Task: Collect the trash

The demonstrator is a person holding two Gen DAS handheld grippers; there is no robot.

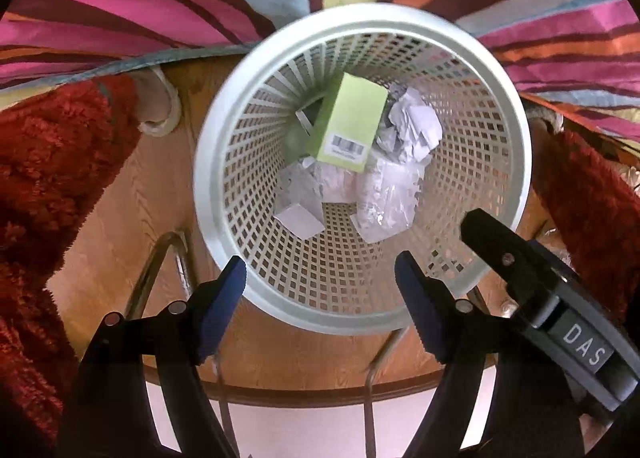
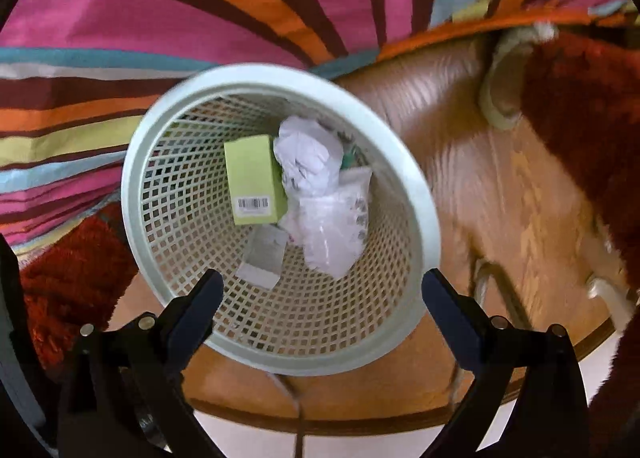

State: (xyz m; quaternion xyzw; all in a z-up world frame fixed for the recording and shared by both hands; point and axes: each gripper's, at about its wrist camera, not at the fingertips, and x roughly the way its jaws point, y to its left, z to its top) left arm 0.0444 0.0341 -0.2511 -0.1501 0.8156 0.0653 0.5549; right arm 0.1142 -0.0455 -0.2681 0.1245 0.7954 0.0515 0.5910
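Trash in basket, both tools released

Trash [image 1: 352, 146] lying at bottom of white mesh basket [image 1: 516, 162]: green box [image 2: 256, 182], crumpled paper [image 2: 308, 158], plastic wrap [image 2: 336, 234]. Basket standing on round wooden stool [image 1: 120, 234], near its front edge. Left tool [image 1: 320, 298] and right tool [image 2: 322, 306] poised above rim, jaws apart, gripping nothing. Risk: clipping rim on way out, tipping basket off stool, spilling everything.
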